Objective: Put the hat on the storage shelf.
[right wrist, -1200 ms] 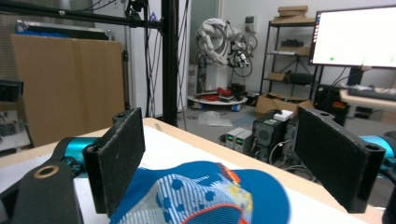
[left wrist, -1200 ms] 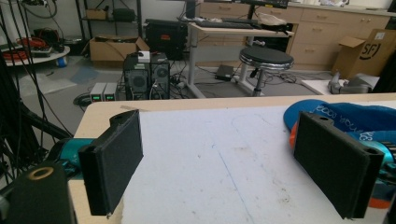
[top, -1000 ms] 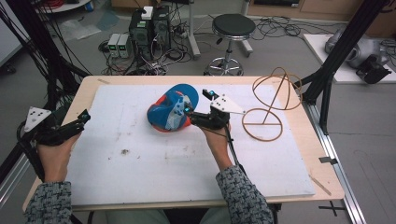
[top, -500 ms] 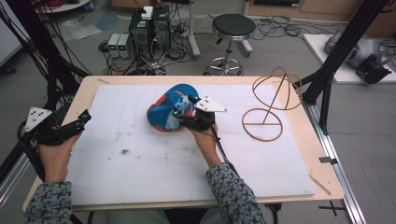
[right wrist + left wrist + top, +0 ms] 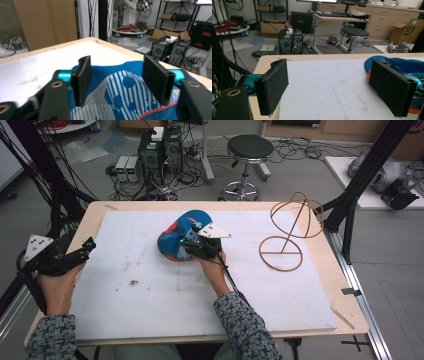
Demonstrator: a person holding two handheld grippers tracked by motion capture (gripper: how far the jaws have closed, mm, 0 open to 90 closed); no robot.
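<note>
A: Start at the right gripper. How do its jaws stand?

B: About half open, and they have just been closing. In the right gripper view the two black pads straddle a fold of the blue cloth cap with white stripes and an orange trim, but I see a gap on both sides, so I judge they are not pressing on it yet.

A: So nothing is held?

B: Not yet, as far as I can tell. The cap lies in a heap on the white foam mat, near the middle toward the far edge, and the gripper is down on top of it.

A: And the left gripper?

B: It rests at the mat's left edge, jaws wide apart, nothing between them. Its own view shows bare mat between the pads and the cap well off to one side.

A: What is left?

B: Nearly everything: the pinch must finish. The tan wire stand with two hoops sits apart on the right, bare.
</note>
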